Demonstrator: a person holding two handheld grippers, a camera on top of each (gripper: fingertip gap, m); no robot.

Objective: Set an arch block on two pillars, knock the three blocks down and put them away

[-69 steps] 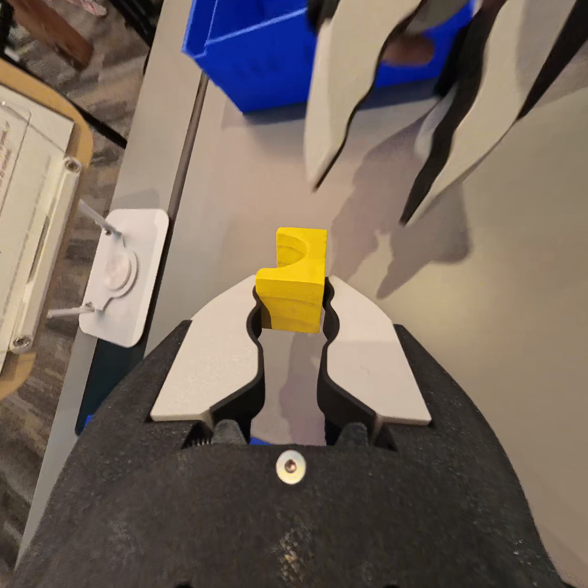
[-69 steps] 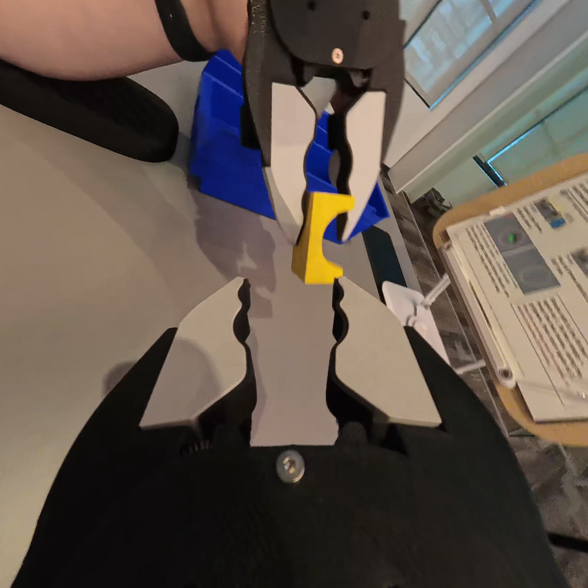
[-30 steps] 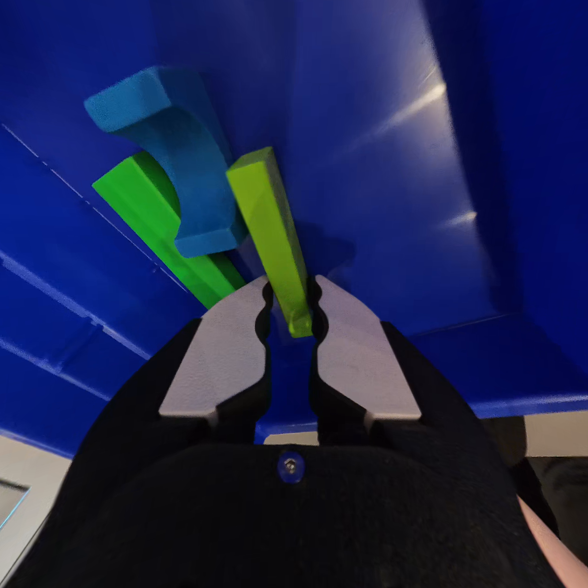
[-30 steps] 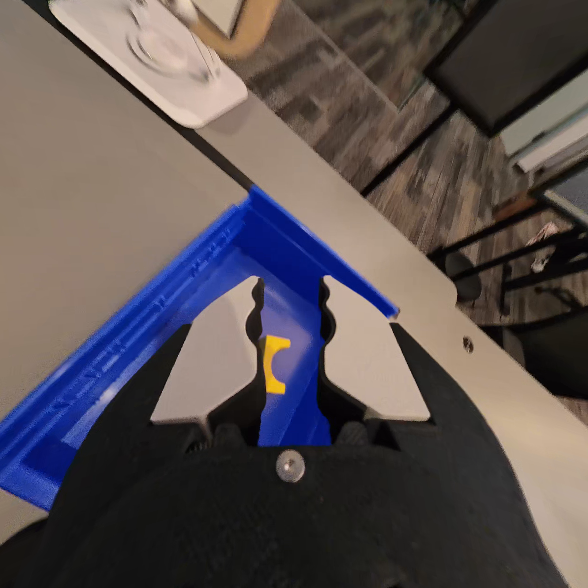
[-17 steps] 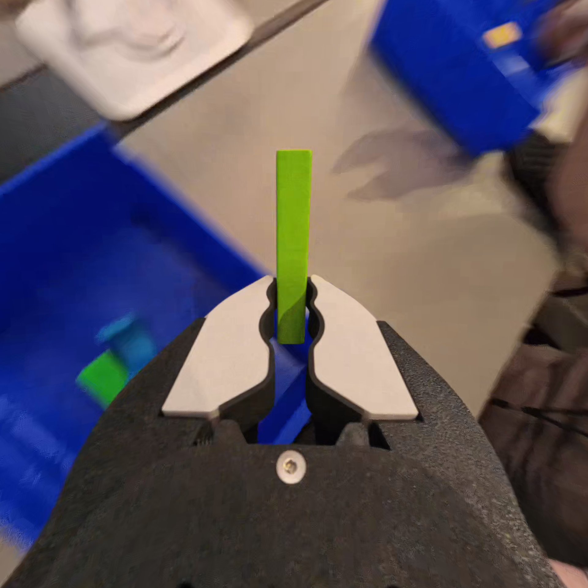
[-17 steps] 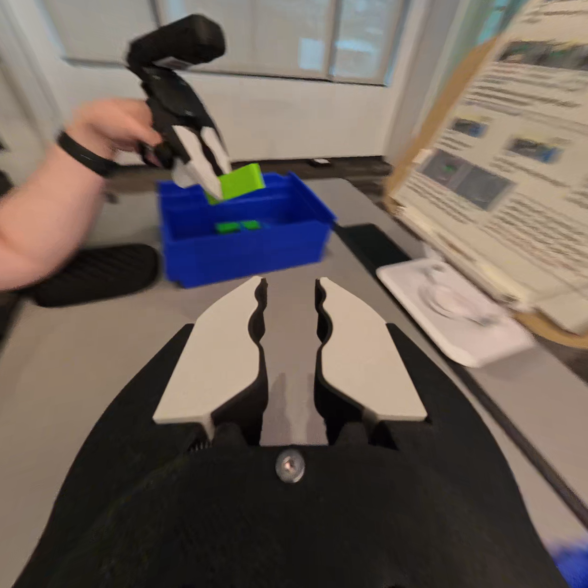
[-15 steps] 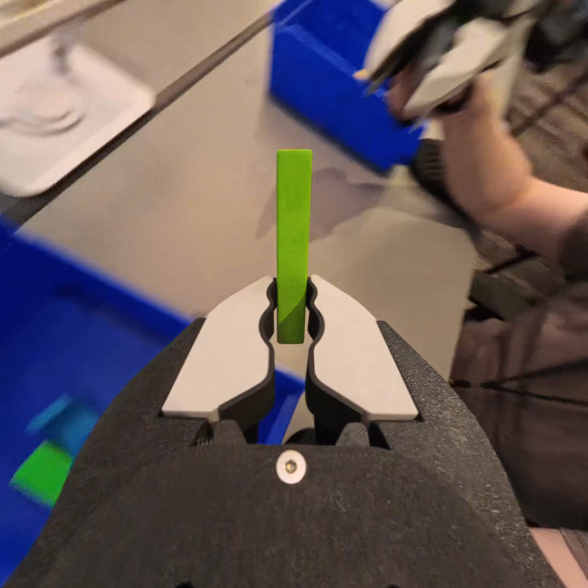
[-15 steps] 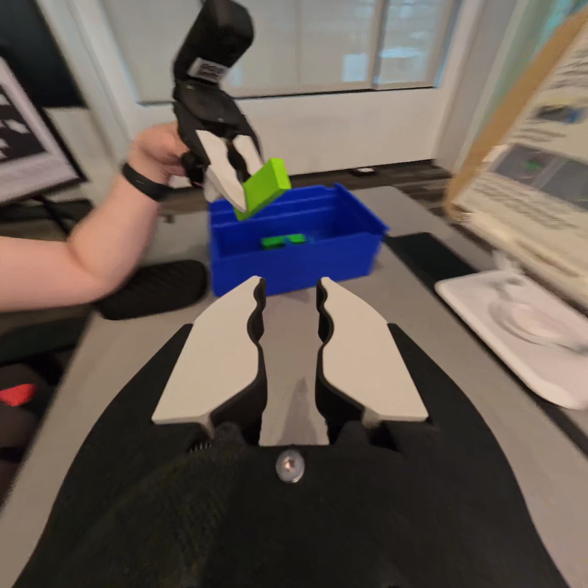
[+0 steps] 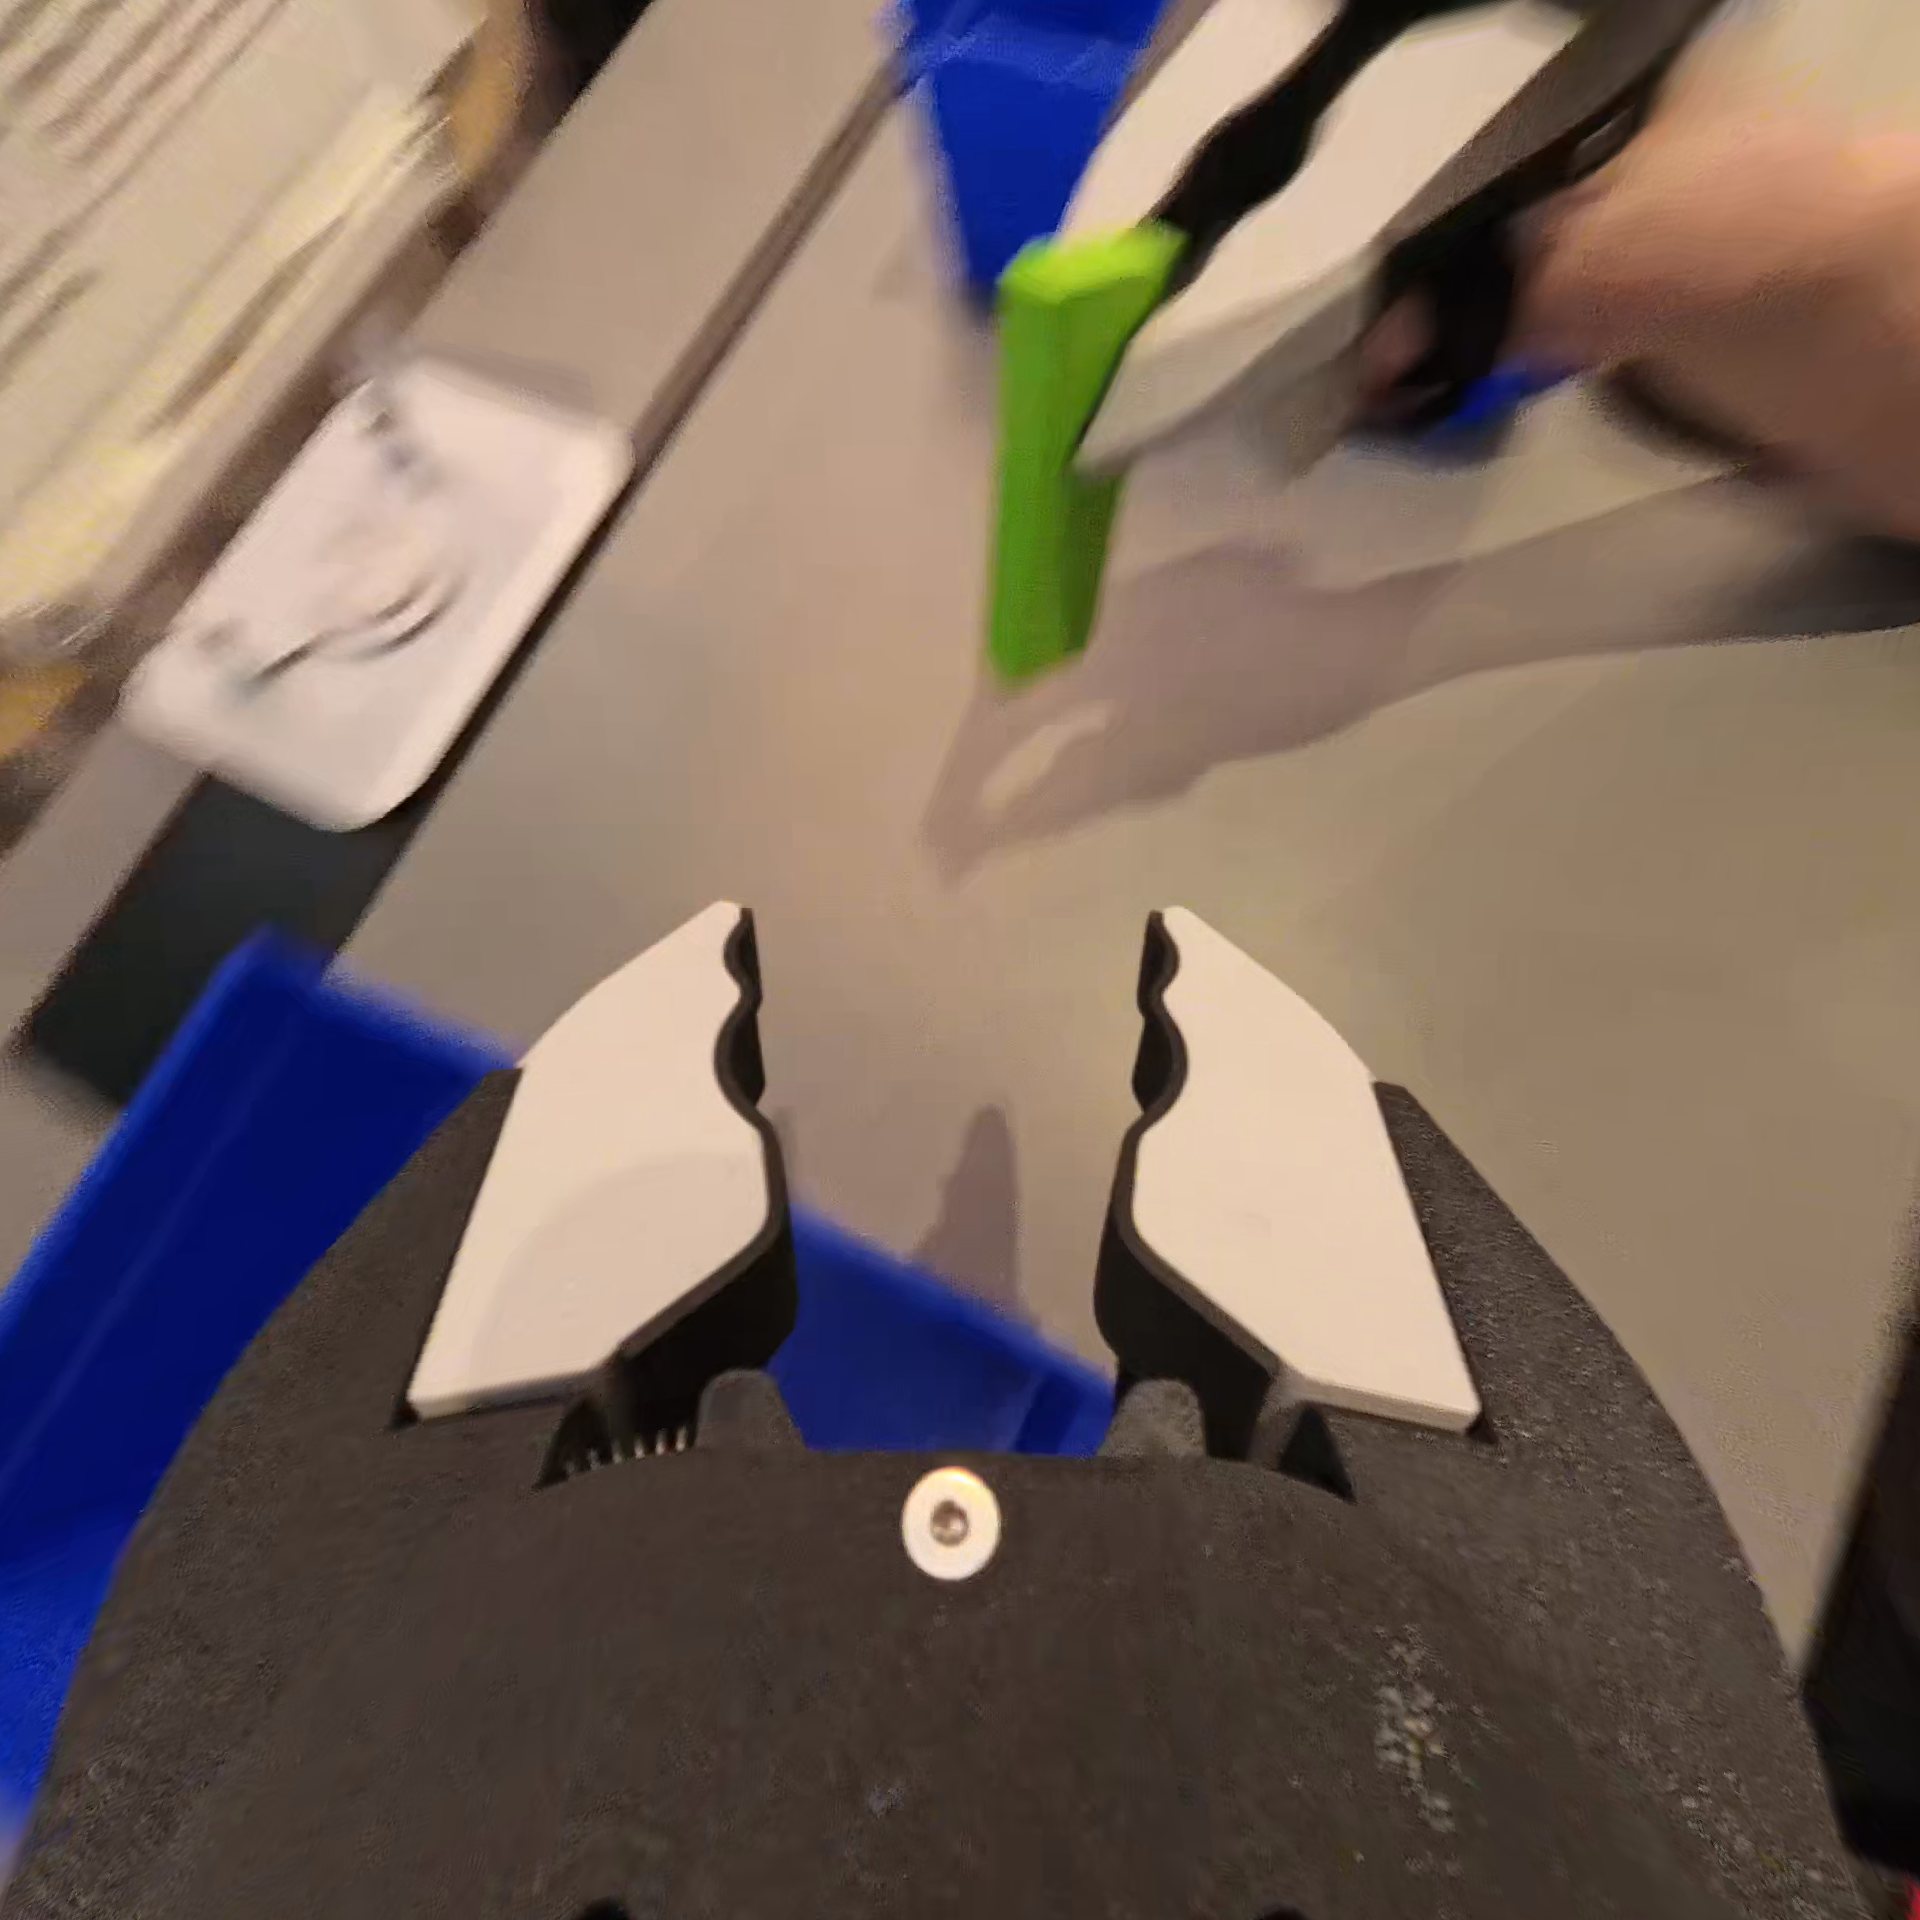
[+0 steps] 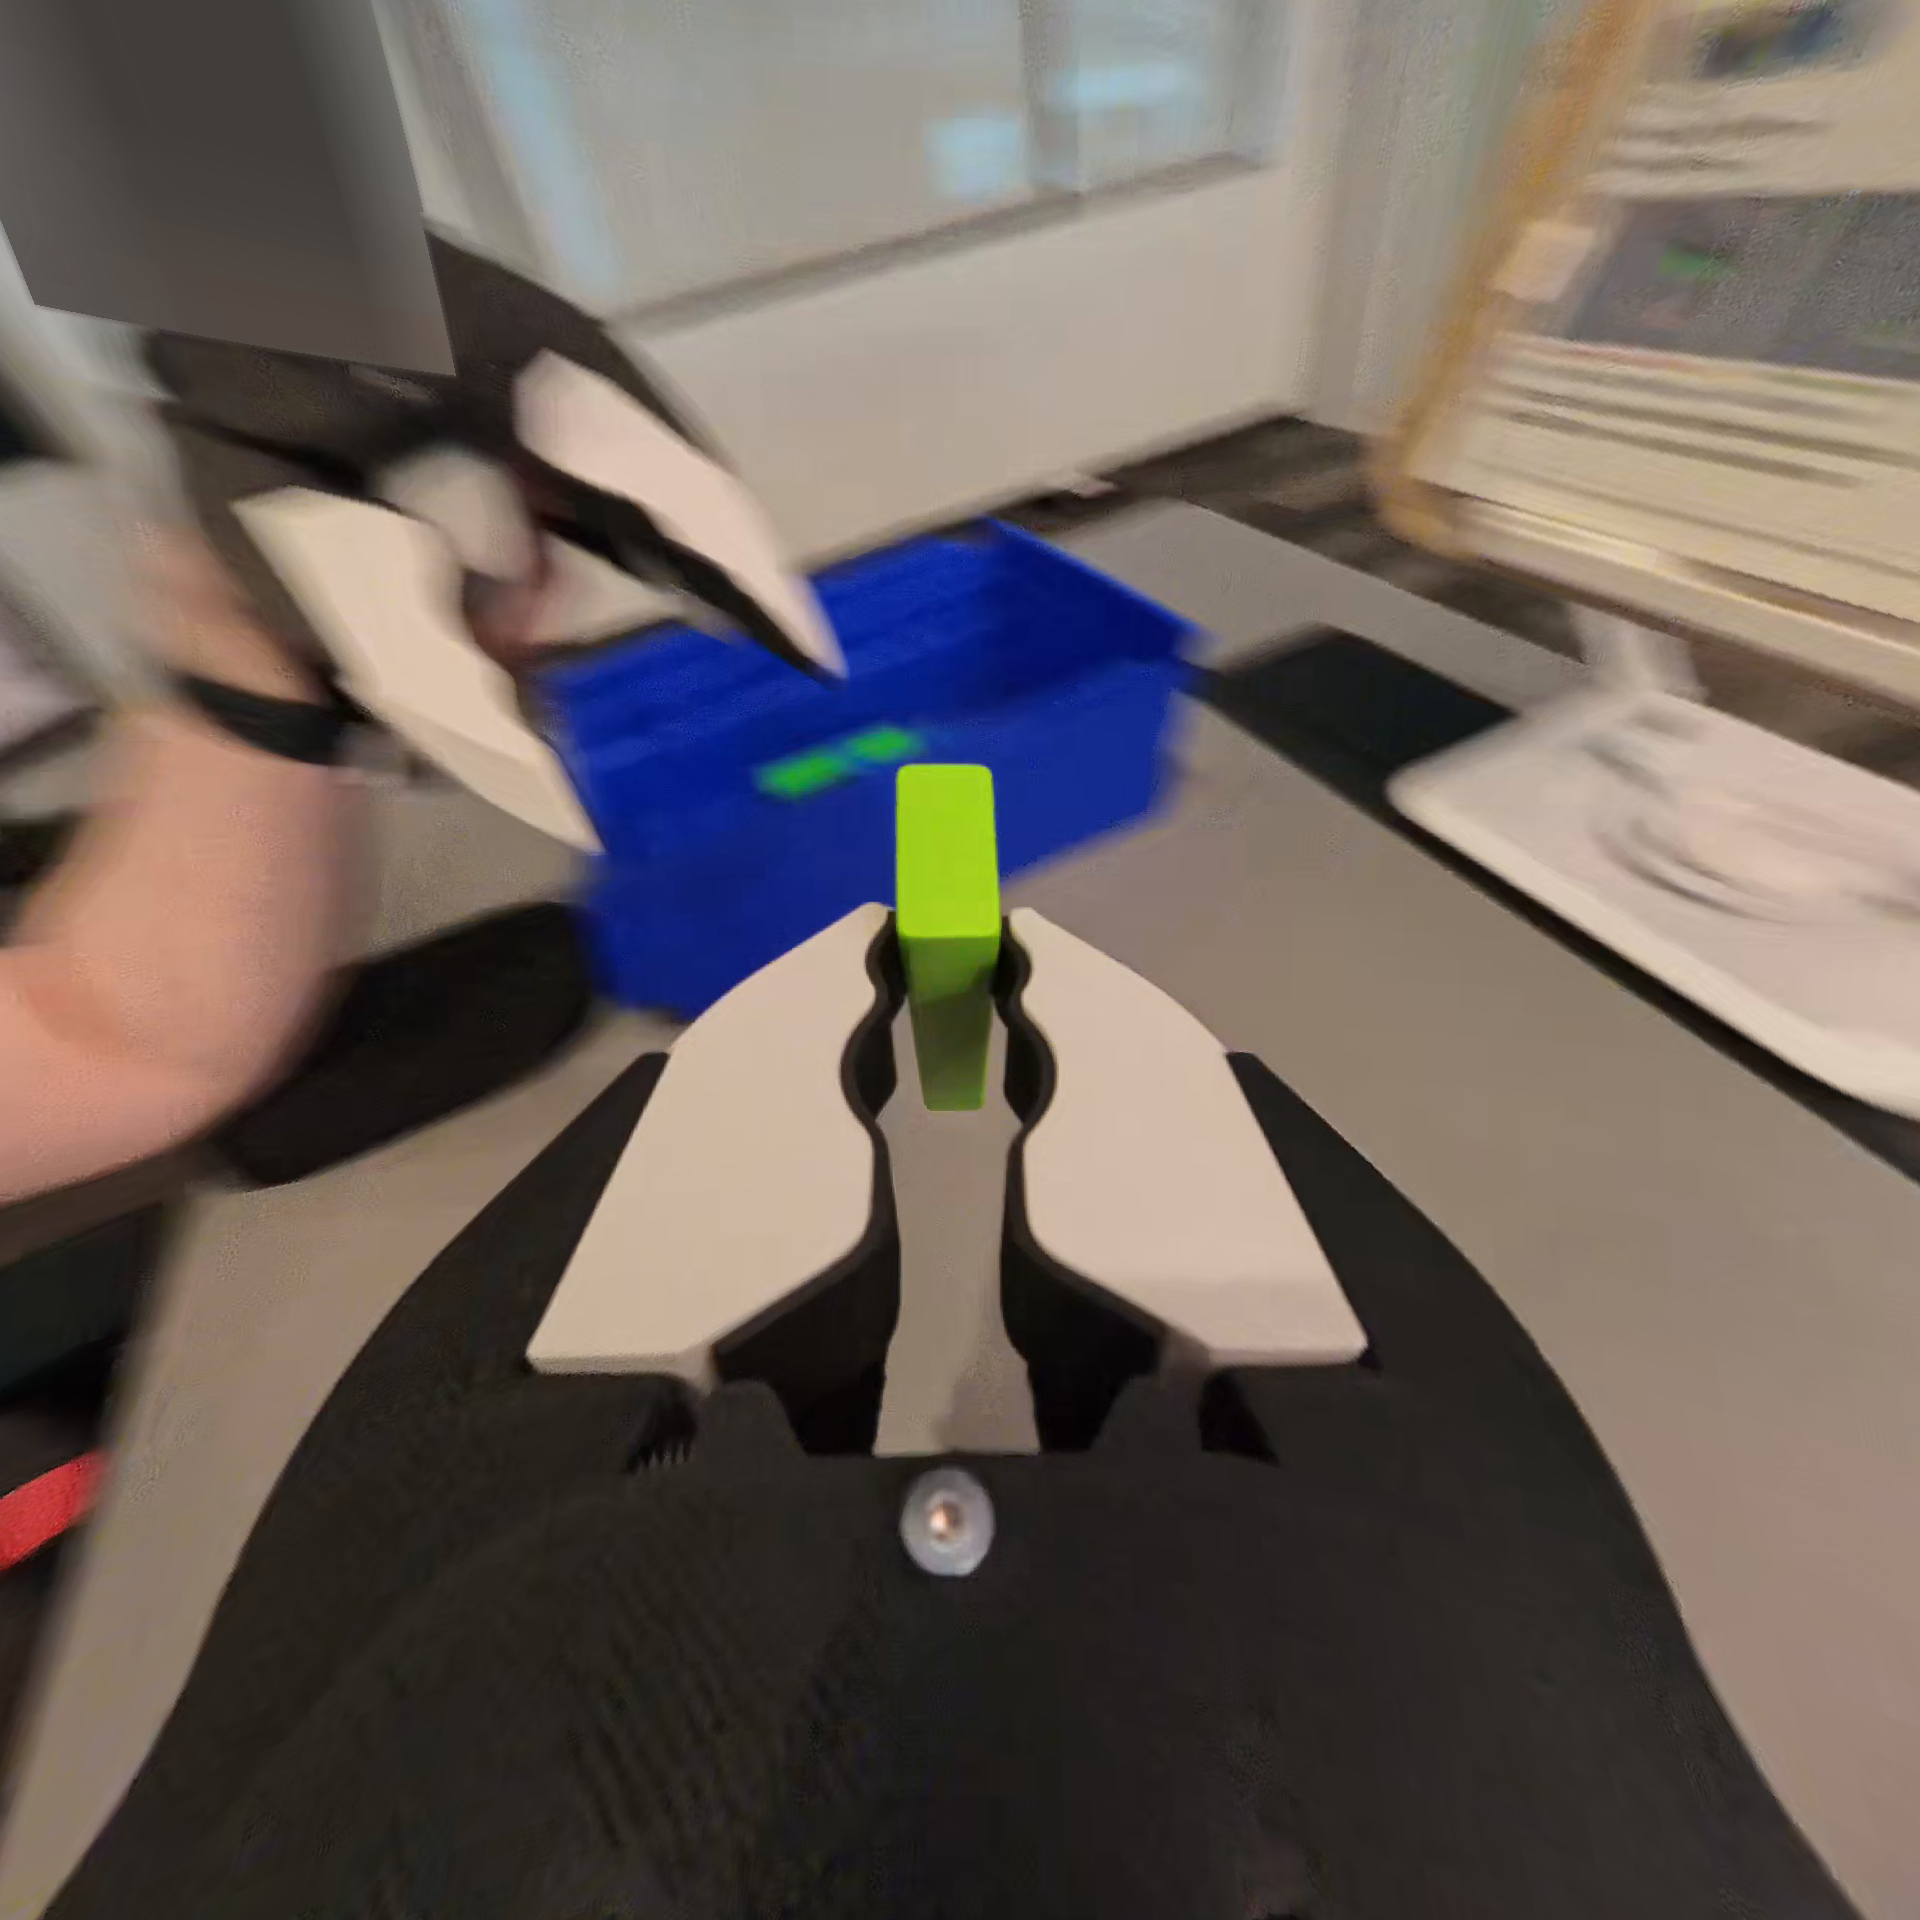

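green block changing hands over the table

the right tongs (image 10: 943, 914) are clamping the lower end of the green block (image 10: 943, 935), which is standing up between the tips, in the air above the grey table (image 9: 1351, 987). the left tongs (image 9: 945, 925) are hanging spread wide and empty just beside it, above the near blue bin (image 9: 208, 1195) at the table's near edge.

the grip is sitting near one end of a long piece, so a quick swing is likely to pivot it or let it slip out and drop onto the table. setting it down tilted would also be leaving a pillar that topples before the arch goes on.

half a second ago the left tongs were pinching this block and the right ones were empty; now the block is sitting in the right tongs. two more green pieces (image 10: 842, 764) are lying in the far blue bin (image 10: 1091, 727) near the table's far edge.
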